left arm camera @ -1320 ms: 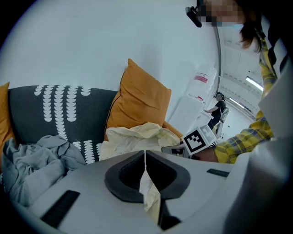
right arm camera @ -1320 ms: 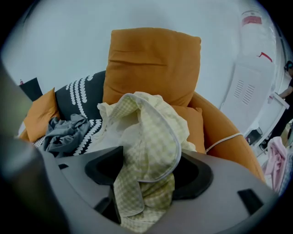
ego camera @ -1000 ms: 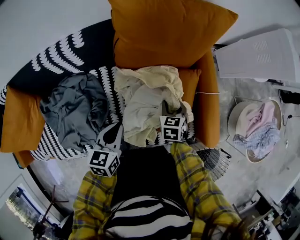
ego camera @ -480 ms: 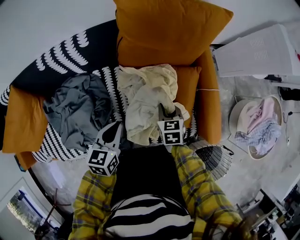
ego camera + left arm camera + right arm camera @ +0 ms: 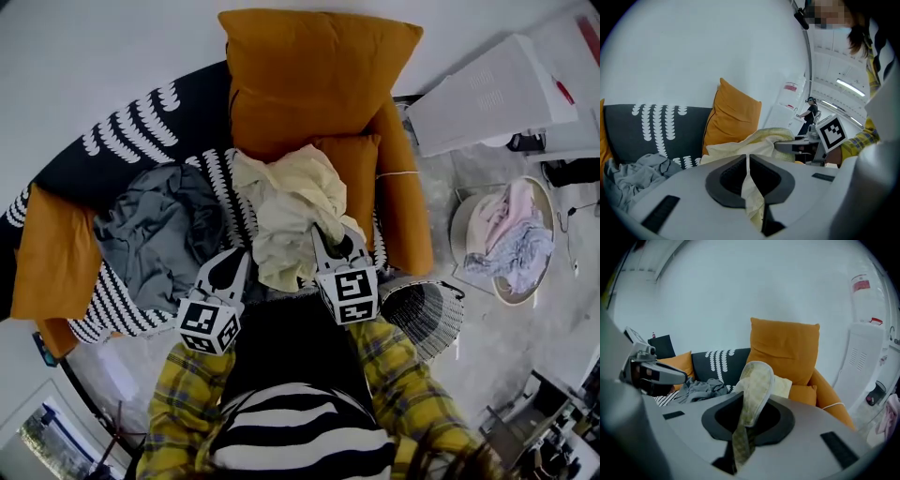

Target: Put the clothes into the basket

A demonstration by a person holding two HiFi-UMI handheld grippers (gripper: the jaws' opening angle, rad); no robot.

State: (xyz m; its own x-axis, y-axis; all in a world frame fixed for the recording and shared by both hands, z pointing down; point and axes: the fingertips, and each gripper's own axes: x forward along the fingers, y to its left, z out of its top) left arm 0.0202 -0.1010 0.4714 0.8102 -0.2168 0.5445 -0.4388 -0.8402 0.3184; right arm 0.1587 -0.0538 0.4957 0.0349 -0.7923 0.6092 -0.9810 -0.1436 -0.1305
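Orange armchair with orange cushion, black-and-white patterned throw, pale wall, perhaps marbled floor.

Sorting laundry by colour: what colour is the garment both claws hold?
Pale cream-yellow garment; head view shows it best.

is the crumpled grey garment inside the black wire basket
No, the crumpled grey garment lies on the black-and-white patterned throw, well left of the black wire basket.

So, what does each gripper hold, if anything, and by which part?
The cream garment: left gripper pinches its edge; right gripper, jaws just closed, clamps a fold.
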